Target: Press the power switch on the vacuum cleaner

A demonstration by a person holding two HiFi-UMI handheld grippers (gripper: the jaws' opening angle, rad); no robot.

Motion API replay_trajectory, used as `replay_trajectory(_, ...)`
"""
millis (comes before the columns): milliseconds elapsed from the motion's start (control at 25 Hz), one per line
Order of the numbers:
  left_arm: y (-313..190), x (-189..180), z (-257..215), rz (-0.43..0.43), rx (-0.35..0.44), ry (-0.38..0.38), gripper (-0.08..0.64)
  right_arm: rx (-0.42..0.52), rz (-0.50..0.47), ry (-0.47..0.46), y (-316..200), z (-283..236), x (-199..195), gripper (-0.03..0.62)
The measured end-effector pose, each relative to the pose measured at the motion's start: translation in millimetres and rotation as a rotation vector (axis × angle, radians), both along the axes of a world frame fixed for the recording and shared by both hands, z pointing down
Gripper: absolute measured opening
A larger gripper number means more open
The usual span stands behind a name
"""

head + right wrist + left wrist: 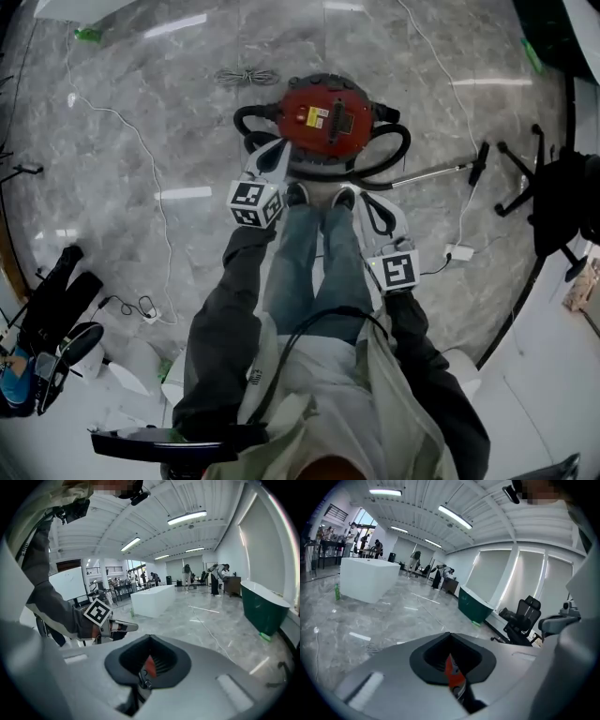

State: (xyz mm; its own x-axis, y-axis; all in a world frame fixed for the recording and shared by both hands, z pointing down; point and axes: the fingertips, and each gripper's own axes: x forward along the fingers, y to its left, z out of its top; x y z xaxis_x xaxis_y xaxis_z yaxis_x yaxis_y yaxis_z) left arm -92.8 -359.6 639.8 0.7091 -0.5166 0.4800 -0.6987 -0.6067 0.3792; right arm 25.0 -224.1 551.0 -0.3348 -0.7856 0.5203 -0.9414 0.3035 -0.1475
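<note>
A round red vacuum cleaner (pixel 326 117) with a black hose (pixel 398 155) stands on the marble floor just ahead of the person's shoes. Its metal wand (pixel 436 173) lies to the right. I cannot make out the power switch on its top. My left gripper (pixel 270 157) hangs shut and empty over the vacuum's near left edge. My right gripper (pixel 367 202) is shut and empty, lower right, beside the right shoe. Both gripper views look out across the hall, not at the vacuum; the left gripper (pixel 123 626) shows in the right gripper view.
A black office chair (pixel 553 202) stands at the right, with a white power strip (pixel 459 251) and cable near it. A long white cord (pixel 122 131) runs along the left floor. Dark bags (pixel 52 309) lie at the lower left. A white counter (pixel 368 578) and green tub (pixel 476 606) stand farther off.
</note>
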Motion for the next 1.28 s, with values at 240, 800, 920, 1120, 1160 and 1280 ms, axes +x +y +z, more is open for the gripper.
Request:
replay_trajectory(240, -23, 1, 77, -0.058, -0.061, -0.031, -0.002, 0.008, 0.052, 0.029, -29, 52, 28, 0.002)
replay_trajectory(800, -46, 45, 201, 0.143, -0.038, -0.325, 0.000, 0.126, 0.132, 0.080, -92, 83, 77, 0.002)
replay_trajectory(920, -49, 49, 206, 0.163, -0.029, -0.306, 0.003, 0.092, 0.131, 0.081, -82, 103, 77, 0.002)
replay_trajectory(1120, -49, 46, 205, 0.074, 0.000, -0.220, 0.003, 0.024, 0.124, 0.077, -65, 135, 66, 0.002)
replay_trajectory(1160, -49, 46, 205, 0.066, 0.015, -0.219, 0.003, 0.020, 0.121, 0.074, -64, 138, 63, 0.002)
replay_trajectory(1280, -48, 45, 203, 0.034, 0.041, -0.199, 0.003, 0.017, 0.110, 0.064, -63, 143, 54, 0.002)
